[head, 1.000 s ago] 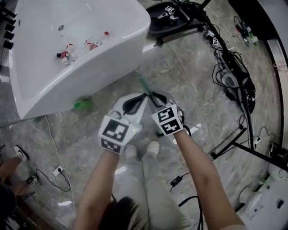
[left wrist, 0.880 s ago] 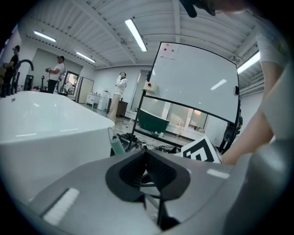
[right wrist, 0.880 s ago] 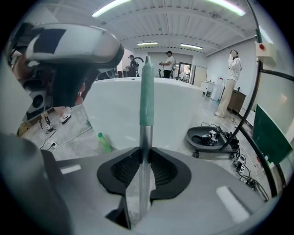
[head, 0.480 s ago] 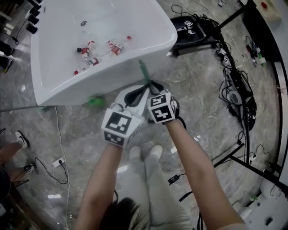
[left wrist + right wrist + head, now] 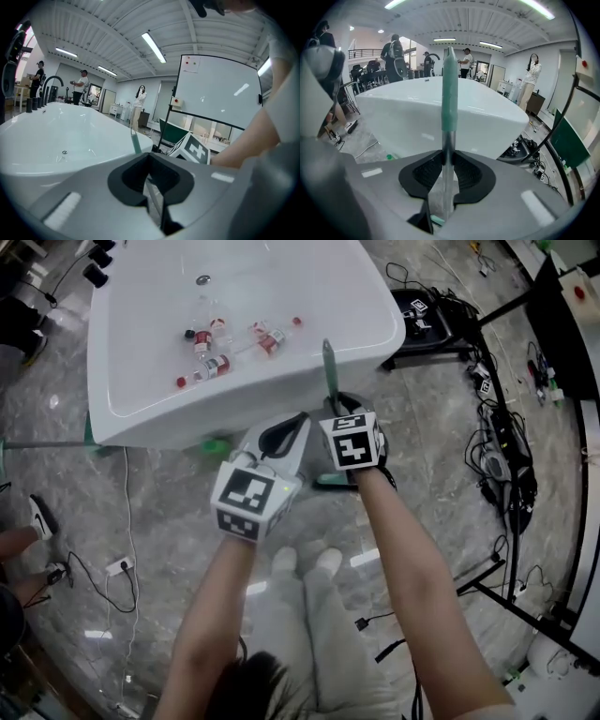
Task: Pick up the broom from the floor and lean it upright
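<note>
head view: since a second ago both tongs have come nearer the white bathtub (image 5: 281,390). the broom (image 5: 328,367) now stands steeper, off the floor (image 5: 431,437), its green grip crossing the tub's rim. the right tongs (image 5: 339,404) clamp the pole just under that grip. the left tongs (image 5: 298,421), beside and lower, are closed on the same pole. the pole is thin and silvery, with a tapering teal grip.
</note>
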Available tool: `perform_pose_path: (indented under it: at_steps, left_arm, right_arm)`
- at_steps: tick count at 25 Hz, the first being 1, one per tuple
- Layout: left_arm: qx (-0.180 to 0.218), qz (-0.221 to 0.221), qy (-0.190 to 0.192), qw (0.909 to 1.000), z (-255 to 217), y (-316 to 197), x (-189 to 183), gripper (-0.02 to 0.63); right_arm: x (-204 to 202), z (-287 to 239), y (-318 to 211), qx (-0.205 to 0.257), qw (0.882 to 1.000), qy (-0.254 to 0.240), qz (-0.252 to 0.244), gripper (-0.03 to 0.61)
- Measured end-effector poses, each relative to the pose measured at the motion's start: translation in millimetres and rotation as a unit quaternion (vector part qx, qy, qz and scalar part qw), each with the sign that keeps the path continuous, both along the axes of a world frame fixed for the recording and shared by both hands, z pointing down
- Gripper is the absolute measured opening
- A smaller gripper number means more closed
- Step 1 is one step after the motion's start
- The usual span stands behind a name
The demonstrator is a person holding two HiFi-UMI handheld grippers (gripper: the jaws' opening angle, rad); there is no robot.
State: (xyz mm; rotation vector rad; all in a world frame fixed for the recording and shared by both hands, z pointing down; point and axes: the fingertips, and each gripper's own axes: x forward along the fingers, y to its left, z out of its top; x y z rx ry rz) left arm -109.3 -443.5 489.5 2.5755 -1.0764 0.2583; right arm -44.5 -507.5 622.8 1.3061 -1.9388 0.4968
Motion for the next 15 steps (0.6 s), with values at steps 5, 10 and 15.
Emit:
perform_pose_path:
  at_steps: [5,10,15]
  left_arm:
    - [-0.007,-0.019,0.000,0.9998,6,2,-19,-0.002]
    - [-0.009,-0.029,-0.002,0.9996,9,2,-26,-0.002]
    - [-0.009,-0.034,-0.002,0.9994,9,2,-29,-0.002]
  right_arm:
    - [2,3,-9,0.002,1.000,0.008,0.008,0.083]
    - [3,7,-16,0.005,1.000,0.029,0.007,0.086]
    - [3,10,-17,0.003,0.999,0.038,-0.001,0.099]
